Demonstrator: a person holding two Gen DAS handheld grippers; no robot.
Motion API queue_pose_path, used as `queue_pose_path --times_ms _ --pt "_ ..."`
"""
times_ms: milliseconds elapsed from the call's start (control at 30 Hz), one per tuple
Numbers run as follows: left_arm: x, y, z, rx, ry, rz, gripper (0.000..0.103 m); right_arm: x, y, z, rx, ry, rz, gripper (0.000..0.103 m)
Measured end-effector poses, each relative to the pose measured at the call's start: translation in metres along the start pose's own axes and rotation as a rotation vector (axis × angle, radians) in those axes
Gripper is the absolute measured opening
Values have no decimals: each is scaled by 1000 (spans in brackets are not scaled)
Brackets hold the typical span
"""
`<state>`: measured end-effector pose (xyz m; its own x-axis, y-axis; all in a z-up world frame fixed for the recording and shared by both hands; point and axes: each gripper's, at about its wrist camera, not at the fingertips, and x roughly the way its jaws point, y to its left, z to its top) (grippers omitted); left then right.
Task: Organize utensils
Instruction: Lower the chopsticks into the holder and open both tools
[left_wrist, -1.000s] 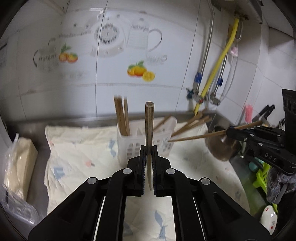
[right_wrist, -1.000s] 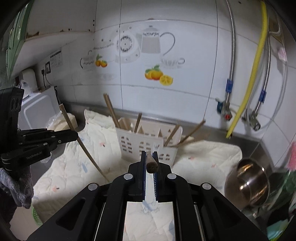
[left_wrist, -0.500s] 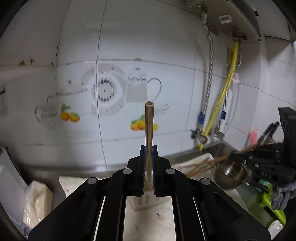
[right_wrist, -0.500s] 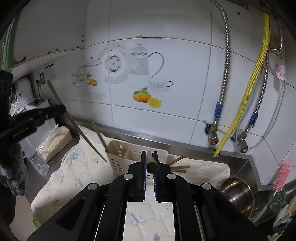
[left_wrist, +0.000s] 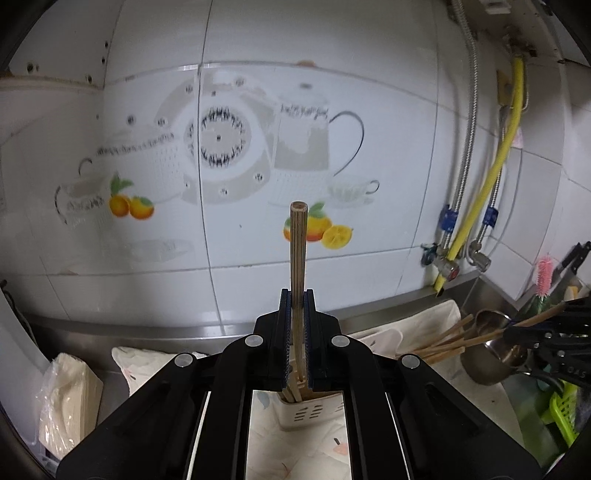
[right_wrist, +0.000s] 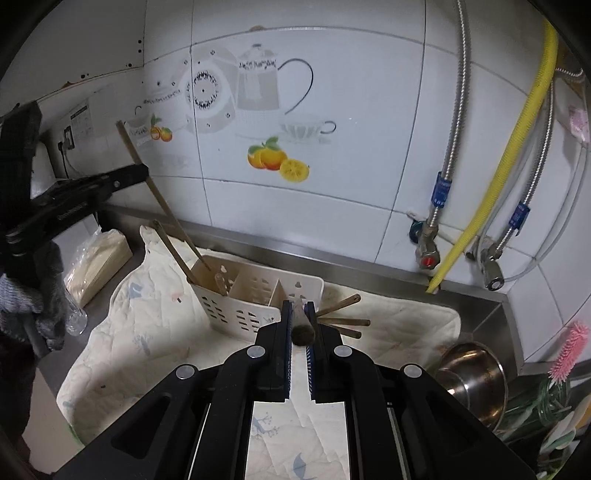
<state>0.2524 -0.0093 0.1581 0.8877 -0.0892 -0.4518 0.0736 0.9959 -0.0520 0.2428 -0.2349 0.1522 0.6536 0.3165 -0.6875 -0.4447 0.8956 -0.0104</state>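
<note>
On your far left, 1 plastic-wrapped pale block (right_wrist: 99, 258) sits on the steel counter, just beside the edge of the quilted cloth (right_wrist: 122, 332) that covers most of the counter.

Your left gripper (left_wrist: 297, 295) has its fingers clamped together on 1 wooden chopstick (left_wrist: 297, 251), which stands upright between the pads. In the right wrist view that same chopstick slants down from the gripper, and its lower end reaches the left compartment of the white slotted utensil basket (right_wrist: 240, 314). The basket stands on the cloth and shows 3 compartments. Its left compartment holds at least 2 more chopsticks; you cannot count them exactly, since they overlap.

Your right gripper (right_wrist: 300, 314) is closed on a 2nd wooden chopstick (right_wrist: 303, 332), seen end-on between its pads, just in front of the basket.

Right of the basket, 3 loose chopsticks (right_wrist: 343, 321) lie on the cloth in the right wrist view; the left wrist view shows a fan of perhaps 4 there, hard to count.

Farther right, 1 steel pot (right_wrist: 472, 380) rests at the cloth's corner. On the tiled wall above run 2 braided metal hoses (right_wrist: 448, 155) and 1 yellow hose (right_wrist: 517, 125). At the far right stands 1 pink brush (right_wrist: 569, 350).
</note>
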Motion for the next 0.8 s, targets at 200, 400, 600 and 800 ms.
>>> queue_pose_path --times_ms 200,400,600,800 --pt "16 2 -7 -4 37 -4 5 8 -3 3 8 25 15 7" --pt "25 2 -12 -9 58 -13 5 9 -7 5 37 -9 22 7" --pt "29 1 -15 -7 66 -24 5 5 -11 19 72 -90 12 7" --pt "38 2 -19 -4 87 -25 5 15 -25 31 140 -152 9 7"
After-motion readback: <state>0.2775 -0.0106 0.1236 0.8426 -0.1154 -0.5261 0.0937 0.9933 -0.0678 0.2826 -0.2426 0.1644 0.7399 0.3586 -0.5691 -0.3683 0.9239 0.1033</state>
